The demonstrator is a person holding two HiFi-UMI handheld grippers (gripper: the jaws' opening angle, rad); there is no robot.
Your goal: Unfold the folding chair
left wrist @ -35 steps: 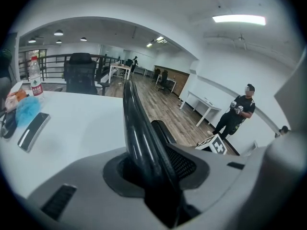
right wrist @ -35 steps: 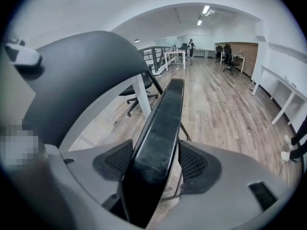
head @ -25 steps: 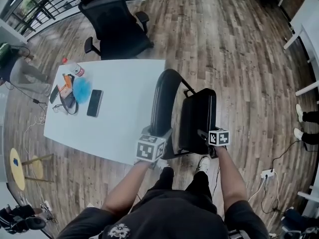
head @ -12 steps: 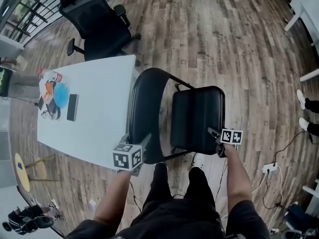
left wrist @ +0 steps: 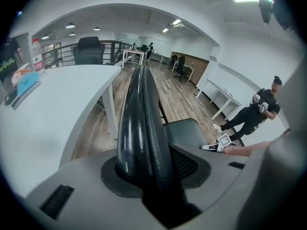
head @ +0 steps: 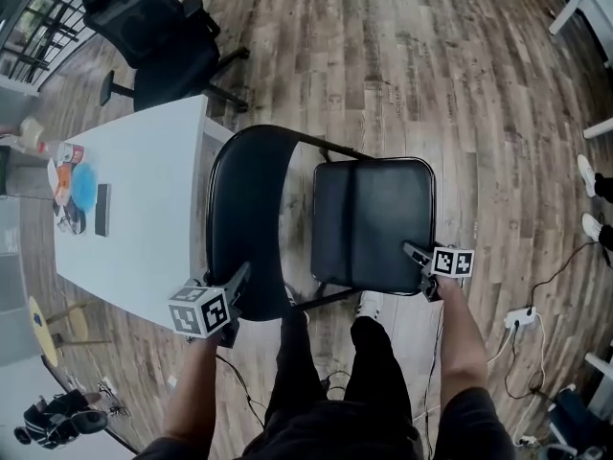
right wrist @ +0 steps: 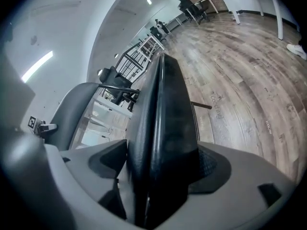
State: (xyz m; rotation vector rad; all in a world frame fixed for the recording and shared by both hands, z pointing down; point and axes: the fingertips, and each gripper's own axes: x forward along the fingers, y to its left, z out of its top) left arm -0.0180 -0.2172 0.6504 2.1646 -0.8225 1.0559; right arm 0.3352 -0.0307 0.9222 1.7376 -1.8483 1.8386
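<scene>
**Held at two edges**

The brown wood-plank floor (head: 479, 84) runs out of view on every side. To your left stands one long white rectangular table (head: 144, 218), its legs out of sight beneath the top. Just right of it, close in front of you, is the black padded folding chair with a metal frame (head: 251, 190), its legs mostly hidden under the padding. One black office chair (head: 153, 36) stands beyond the table, so there are two chairs in all.

You hold two grippers. The jaws of your left gripper (left wrist: 144, 164) have just been closing, and they pinch the near end of the curved backrest (left wrist: 139, 119), which fills the gap. Your right gripper (right wrist: 153, 176) is clamped on the seat (right wrist: 165, 119) at its near right corner. The small items (head: 81, 185) along the table's left side are too small to name.
</scene>
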